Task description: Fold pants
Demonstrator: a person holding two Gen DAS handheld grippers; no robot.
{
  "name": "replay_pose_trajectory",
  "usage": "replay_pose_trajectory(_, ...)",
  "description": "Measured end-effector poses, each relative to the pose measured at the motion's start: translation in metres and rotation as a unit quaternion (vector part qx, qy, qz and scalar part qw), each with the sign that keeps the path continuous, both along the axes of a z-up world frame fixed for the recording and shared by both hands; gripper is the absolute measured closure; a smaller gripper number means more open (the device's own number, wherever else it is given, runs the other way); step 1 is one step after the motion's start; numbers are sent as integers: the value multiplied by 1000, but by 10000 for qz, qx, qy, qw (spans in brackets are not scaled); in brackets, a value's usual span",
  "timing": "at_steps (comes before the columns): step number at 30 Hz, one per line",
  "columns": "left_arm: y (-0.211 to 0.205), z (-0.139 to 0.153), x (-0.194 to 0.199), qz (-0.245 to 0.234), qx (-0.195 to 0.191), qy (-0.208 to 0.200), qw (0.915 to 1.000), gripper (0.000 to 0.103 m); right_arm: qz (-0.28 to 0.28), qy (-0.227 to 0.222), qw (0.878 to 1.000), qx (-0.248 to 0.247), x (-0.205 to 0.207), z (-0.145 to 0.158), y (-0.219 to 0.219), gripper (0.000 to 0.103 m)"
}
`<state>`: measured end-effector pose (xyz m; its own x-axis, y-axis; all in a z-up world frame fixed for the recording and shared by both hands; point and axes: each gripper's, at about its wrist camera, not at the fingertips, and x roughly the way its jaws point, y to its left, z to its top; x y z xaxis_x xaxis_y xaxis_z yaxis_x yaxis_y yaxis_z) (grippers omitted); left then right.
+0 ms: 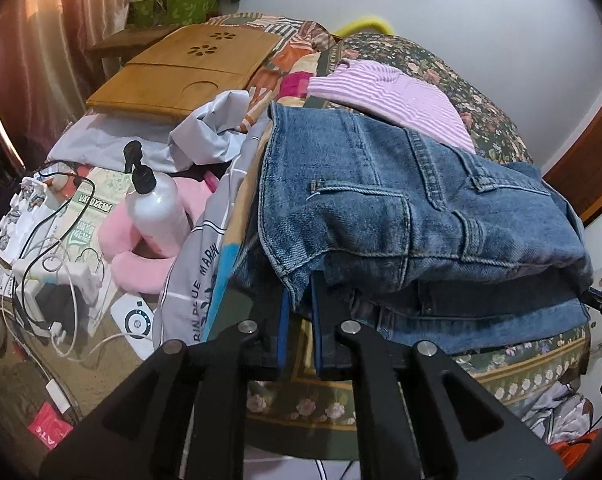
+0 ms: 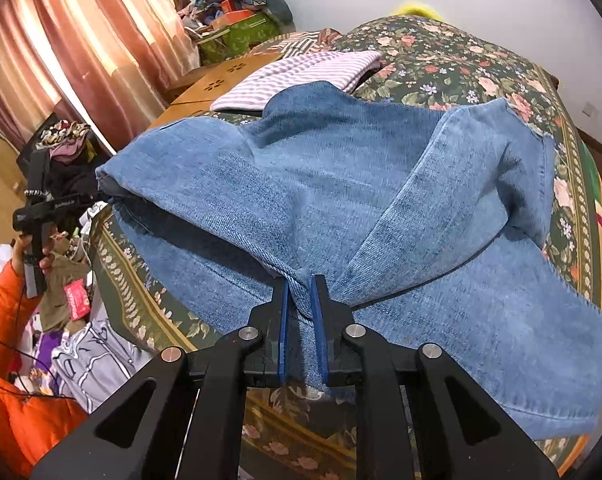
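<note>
**Two thin pinches carry a bulky fold over the bed**

The pants [image 1: 401, 216], a pair of blue jeans, hang doubled over the floral bedspread [image 1: 513, 380], partly resting on it near the bed's front edge, with a pink striped top [image 1: 401, 96] just behind them. The left gripper [image 1: 301, 312] is clenched on a narrow corner of denim at the pocket end; the right gripper [image 2: 301, 312] is clenched on a gathered ridge of the leg fabric, with cloth visibly running between its blue pads [image 2: 316, 320].

The main risk is slip. Each grip has only a small bite of heavy cloth, and the left one sits close to the hem's edge (a small tug sideways could probably pull it free). If either corner escapes, that side drops and the fold opens.

A second risk is a skewed fold. In the right wrist view the upper layer bulges and lies at an angle over the lower one, so setting it down as it is would likely leave the edges out of line and a crease trapped inside.

Third, the jeans sit near the bed's front border. Released too far forward, the loose leg end could slide off toward the cluttered floor.

Lastly, laid too far back, they may overlap the striped top.
</note>
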<state>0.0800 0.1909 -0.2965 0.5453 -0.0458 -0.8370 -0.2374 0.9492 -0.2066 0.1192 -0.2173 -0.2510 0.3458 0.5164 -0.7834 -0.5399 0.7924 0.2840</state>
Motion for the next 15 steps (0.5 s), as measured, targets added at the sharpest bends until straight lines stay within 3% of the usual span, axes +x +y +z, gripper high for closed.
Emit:
replay_pose_trajectory(9,-8,54,-13,59,175,-260,9995,94,-44,-147,9998,-109,-5,28,-12,82)
replay_pose_trajectory(15,-39,100,23,-235,431,-649,9967,94,-417,-573,9973,-166,9,59,-36,81)
